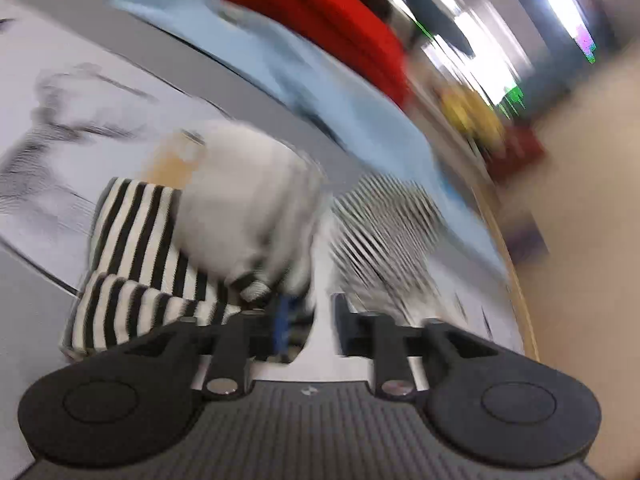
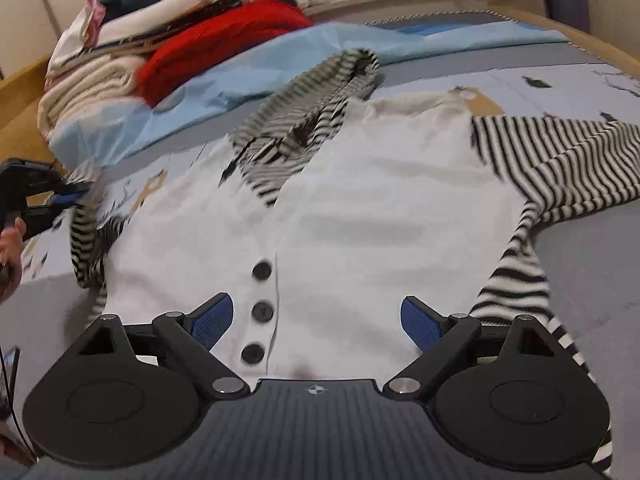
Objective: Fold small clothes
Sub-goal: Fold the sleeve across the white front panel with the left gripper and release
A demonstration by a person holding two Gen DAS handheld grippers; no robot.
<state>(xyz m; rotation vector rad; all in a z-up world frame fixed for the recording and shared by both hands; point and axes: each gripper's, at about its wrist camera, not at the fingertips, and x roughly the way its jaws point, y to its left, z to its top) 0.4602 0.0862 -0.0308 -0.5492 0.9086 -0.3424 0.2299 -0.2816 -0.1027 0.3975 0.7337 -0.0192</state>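
Observation:
A small white garment with three black buttons, a striped hood and striped sleeves lies front-up on the bed. My right gripper hovers open over its lower hem, blue pads wide apart, nothing between them. One sleeve lies spread to the right. At the far left, the other sleeve rises up to my left gripper. In the blurred left wrist view, my left gripper shows a gap between its fingers. Striped cloth bunches beside the left finger, and the white body is just ahead.
A pile of folded clothes, with a red piece and cream blankets, sits at the back left on a light blue sheet. The wooden bed frame curves along the right. A person's hand shows at the left edge.

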